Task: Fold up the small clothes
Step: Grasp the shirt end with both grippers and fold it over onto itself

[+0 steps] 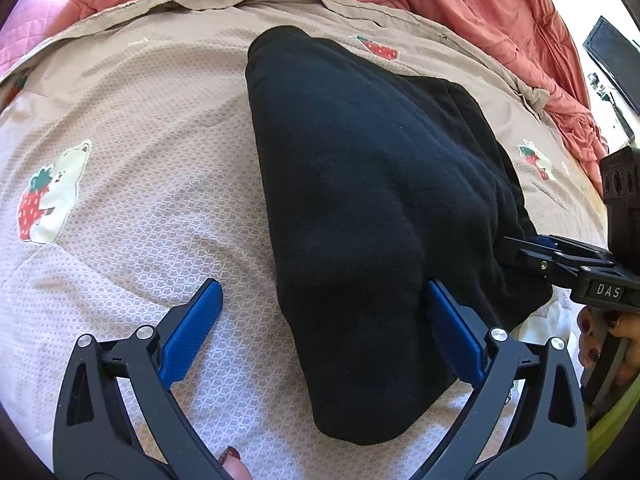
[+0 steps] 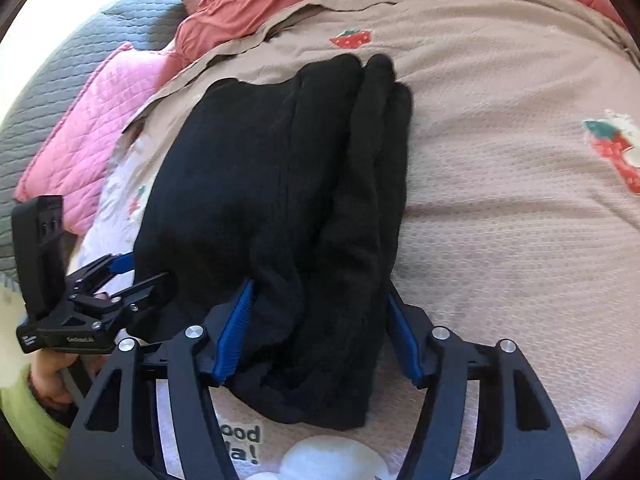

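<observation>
Black garment (image 1: 360, 208), folded into thick bundle, lies on beige strawberry-print bedspread (image 1: 132, 184). Left gripper (image 1: 324, 312) spread wide, one blue pad on bare bedspread, other against garment's near edge; nothing pinched. Right gripper (image 2: 320, 304) parted, jaws straddling bundle's near end, pads beside cloth, no visible squeeze. Beyond: rumpled coral duvet (image 1: 472, 8) along far side, pink quilted pillow (image 2: 92, 128) at left, grey mattress (image 2: 68, 52) behind.

I count one black garment (image 1: 360, 200), two grippers, one beige strawberry blanket (image 1: 140, 160), one pink cushion (image 2: 92, 136).
</observation>
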